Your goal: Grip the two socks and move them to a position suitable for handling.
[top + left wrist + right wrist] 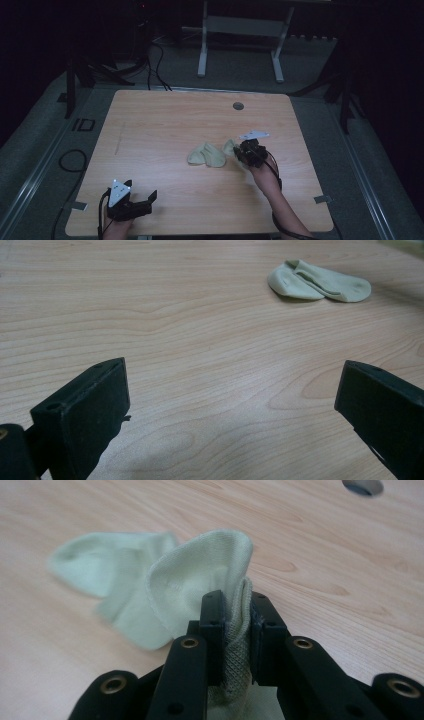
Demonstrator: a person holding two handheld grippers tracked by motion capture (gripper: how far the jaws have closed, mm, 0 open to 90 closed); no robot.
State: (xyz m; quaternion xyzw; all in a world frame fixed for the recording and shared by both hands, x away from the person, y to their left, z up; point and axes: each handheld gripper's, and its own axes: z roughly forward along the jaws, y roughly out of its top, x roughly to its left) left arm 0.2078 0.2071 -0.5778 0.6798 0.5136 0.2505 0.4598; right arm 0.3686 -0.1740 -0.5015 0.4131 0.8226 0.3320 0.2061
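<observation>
Pale green socks (206,154) lie near the middle of the wooden table (165,120). My right gripper (243,151) is at their right end, shut on the cuff of one pale green sock (200,575); the fabric is pinched between the pads and lifted off the wood. The rest of that sock trails down to the left over the other sock (95,560). My left gripper (137,195) rests at the near left of the table, jaws wide open with nothing between them. From the left gripper view the socks (320,282) lie far ahead to the right.
A round cable hole (238,106) sits in the table's far right part. A white desk frame (242,30) stands on the floor beyond the table. Cables lie on the floor at the left.
</observation>
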